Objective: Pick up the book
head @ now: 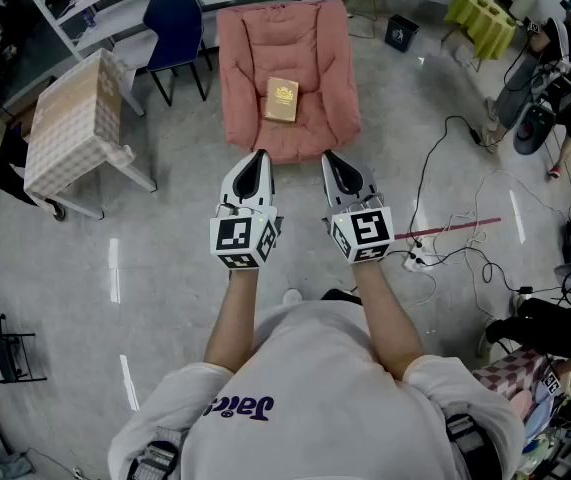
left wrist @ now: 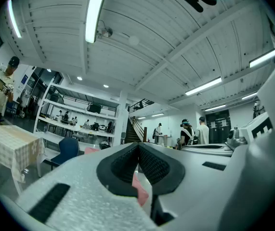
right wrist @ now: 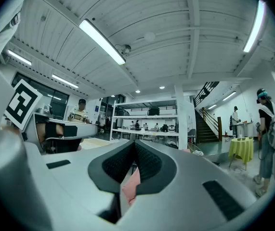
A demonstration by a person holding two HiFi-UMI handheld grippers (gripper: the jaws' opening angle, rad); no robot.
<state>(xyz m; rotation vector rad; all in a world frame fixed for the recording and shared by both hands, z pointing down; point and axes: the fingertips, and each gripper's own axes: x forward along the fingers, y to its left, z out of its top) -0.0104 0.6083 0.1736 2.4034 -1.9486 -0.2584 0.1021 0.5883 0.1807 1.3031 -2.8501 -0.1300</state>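
A small tan book (head: 282, 99) lies flat on the seat of a pink armchair (head: 245, 58) ahead of me in the head view. My left gripper (head: 260, 154) and right gripper (head: 328, 156) hang side by side just short of the chair's front edge, both shut with nothing between the jaws. In the left gripper view the left gripper (left wrist: 138, 146) has its black pads pressed together, and a sliver of the pink armchair (left wrist: 139, 189) shows below them. The right gripper (right wrist: 134, 145) looks the same in its own view, with the pink armchair (right wrist: 131, 184) seen through the gap under the pads.
A table with a checked cloth (head: 73, 123) stands to the left and a dark blue chair (head: 174, 18) behind it. Cables and a power strip (head: 415, 260) run across the floor on the right. People stand at the far right (head: 565, 78). White shelving (right wrist: 147, 121) lines the back.
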